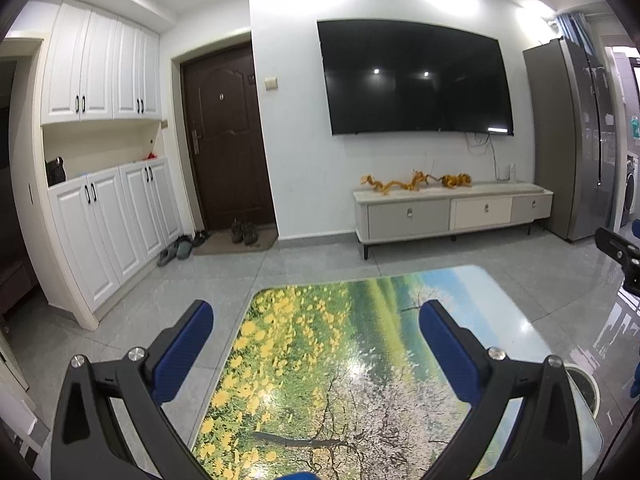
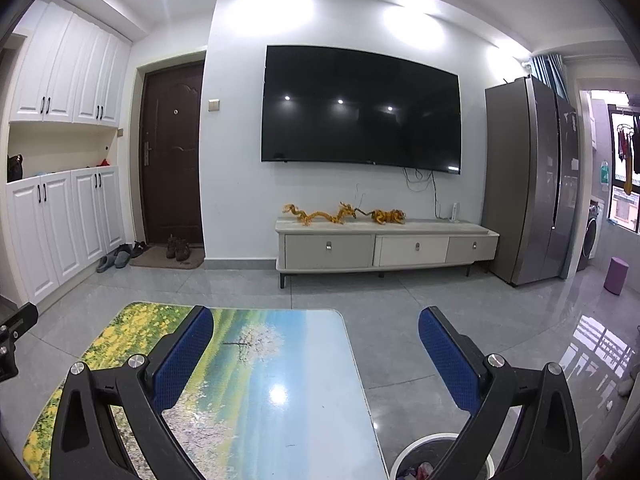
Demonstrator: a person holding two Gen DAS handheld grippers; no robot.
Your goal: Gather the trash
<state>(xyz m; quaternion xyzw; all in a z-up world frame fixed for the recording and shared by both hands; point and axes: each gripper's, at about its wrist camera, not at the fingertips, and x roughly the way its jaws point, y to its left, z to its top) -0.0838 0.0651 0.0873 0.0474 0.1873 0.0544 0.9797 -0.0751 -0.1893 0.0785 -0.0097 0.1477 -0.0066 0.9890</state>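
Left wrist view. The left gripper [image 1: 316, 344] is held above a low table [image 1: 472, 280] whose glossy top carries a printed landscape of yellow flowers and a white tree. Its blue-padded jaws stand wide apart with nothing between them. The tabletop shows no loose trash in this view. At the table's right edge, low in the frame, a white-rimmed trash bin [image 1: 584, 384] stands on the grey tiled floor [image 1: 312, 264]. Part of the other gripper's black frame shows at the far right. Beyond: a wall-mounted TV [image 1: 416, 80], a TV cabinet [image 1: 452, 212] with golden figurines, a dark door [image 1: 228, 140], shoes on a mat, white cupboards [image 1: 100, 72], a steel fridge [image 1: 576, 140].

Right wrist view. The right gripper [image 2: 316, 344] hovers over the table's right end [image 2: 280, 360], one finger over the top, the other out over the floor. Its jaws are likewise spread and empty. The bin [image 2: 412, 452] sits directly below, just beside the table's corner, and already holds some crumpled, colourful scraps; what they are is too small to tell. A purple stool [image 2: 616, 276] stands well apart near the fridge [image 2: 532, 176].

Judgement. Both claws are free, and no trash is visible on the table or nearby floor. So this looks like either the very start, before any item is found, or the end, with everything binned; the frames do not settle which. The next move calls for scanning areas hidden below the grippers and around the table, then lowering an opened claw onto any scrap found.
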